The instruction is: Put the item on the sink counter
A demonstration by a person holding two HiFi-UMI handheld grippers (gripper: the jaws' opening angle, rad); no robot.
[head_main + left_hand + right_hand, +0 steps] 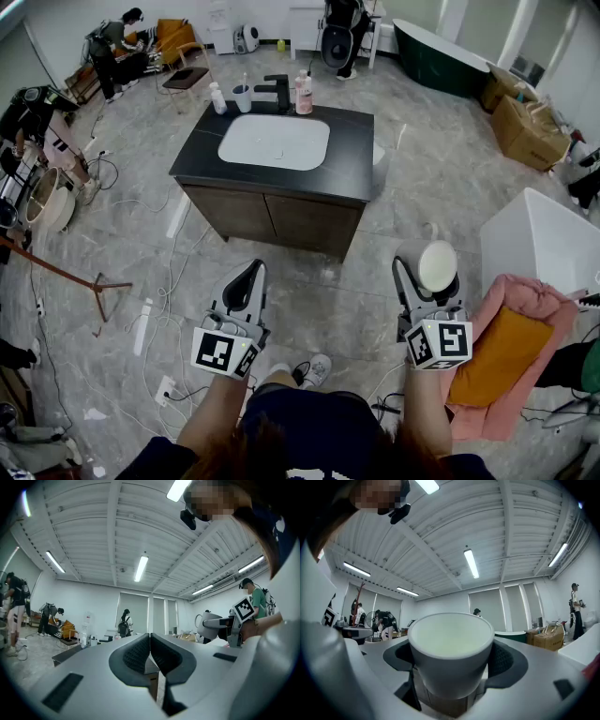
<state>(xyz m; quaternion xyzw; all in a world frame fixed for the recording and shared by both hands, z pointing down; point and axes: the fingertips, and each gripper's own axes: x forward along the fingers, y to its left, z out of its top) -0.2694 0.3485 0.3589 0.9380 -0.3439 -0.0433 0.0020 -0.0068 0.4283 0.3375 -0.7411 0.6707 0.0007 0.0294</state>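
Holding: white mug point(451, 653), upright, clamped by its sides between the pads of the right gripper point(427, 272); carried in the air, handle turned away from the person.
Left gripper point(150, 637): jaws closed tip to tip with nothing between them, level with the right one.
Mug's position: well apart from the sink counter point(354, 141), nearer the person than its cabinet front point(272, 217).
Between mug and counter: grey marbled floor point(309, 300), with a white cable trailing from the cabinet's right corner.
Counter top: dark slab, white basin point(274, 141) sunk in the middle, bare margin on the right and near sides.
Along the counter's far edge: black faucet point(277, 91), pink bottle point(304, 94) just beside it, white cup point(242, 98) and white bottle point(217, 98) on the other side.
Right of the person: white tub point(544, 239), pink and orange cloth point(511, 352).
Room: dark green bathtub point(436, 56), cardboard boxes point(525, 131), people point(112, 52) at the far left, ribbed ceiling with strip lights.
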